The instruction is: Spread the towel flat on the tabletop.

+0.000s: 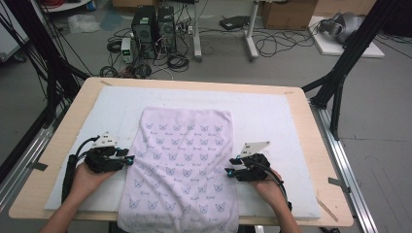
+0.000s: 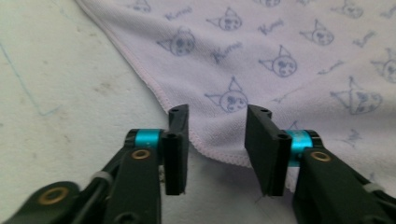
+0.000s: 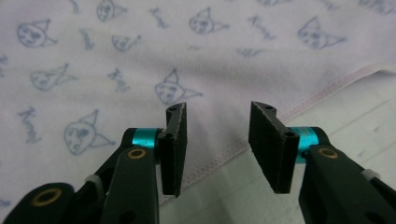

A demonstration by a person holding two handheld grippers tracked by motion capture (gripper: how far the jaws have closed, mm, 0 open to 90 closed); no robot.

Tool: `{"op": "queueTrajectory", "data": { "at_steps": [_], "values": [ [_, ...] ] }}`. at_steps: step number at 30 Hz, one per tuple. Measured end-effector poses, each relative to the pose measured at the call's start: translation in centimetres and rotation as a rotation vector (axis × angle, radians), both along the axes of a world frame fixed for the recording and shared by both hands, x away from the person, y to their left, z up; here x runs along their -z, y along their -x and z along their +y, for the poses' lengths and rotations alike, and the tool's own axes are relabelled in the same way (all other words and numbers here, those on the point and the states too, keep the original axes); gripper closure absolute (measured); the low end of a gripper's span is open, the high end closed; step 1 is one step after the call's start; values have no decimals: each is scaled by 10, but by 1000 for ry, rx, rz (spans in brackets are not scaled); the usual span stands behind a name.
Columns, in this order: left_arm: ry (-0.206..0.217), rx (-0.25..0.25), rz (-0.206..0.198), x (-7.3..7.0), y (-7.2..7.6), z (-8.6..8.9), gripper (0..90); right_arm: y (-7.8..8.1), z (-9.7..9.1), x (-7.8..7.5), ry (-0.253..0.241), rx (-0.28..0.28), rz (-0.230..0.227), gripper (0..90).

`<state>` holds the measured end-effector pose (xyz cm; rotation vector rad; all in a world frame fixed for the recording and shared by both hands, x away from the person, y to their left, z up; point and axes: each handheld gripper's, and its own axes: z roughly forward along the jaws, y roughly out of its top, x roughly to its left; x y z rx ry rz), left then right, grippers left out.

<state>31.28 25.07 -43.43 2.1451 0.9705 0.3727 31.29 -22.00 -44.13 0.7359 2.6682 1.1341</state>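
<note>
A pale lilac towel printed with small blue cat faces lies flat on the white mat, its near end hanging over the table's front edge. My left gripper sits at the towel's left hem. In the left gripper view the towel spreads ahead, and the left gripper stands open with the hem lying under the gap. My right gripper is at the right hem. In the right gripper view the right gripper is open over the stitched edge of the towel. Neither pair of pads presses the cloth.
The mat covers most of a light wooden table. Black frame posts stand at both sides. Beyond the table, computer towers, loose cables and a cardboard box sit on the floor.
</note>
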Motion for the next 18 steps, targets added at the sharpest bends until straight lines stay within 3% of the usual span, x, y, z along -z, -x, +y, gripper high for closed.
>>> {"op": "queueTrajectory", "data": {
  "at_steps": [2,6,8,12,14,18],
  "values": [
    [-19,8,-2,4,-1,-2,715,0,-2,2,-8,10,-20,690],
    [-25,-21,-16,3,-3,1,857,-3,-12,2,-53,21,34,871],
    [-21,-54,-29,1,-1,6,837,-3,-16,1,-56,21,35,867],
    [27,-70,-44,-8,7,15,634,7,-22,-4,-68,33,15,801],
    [49,-18,-71,-13,18,12,589,14,-19,-8,-77,16,0,758],
    [67,87,-89,-17,42,1,569,33,-8,-13,-93,-85,-19,682]
  ]
}}
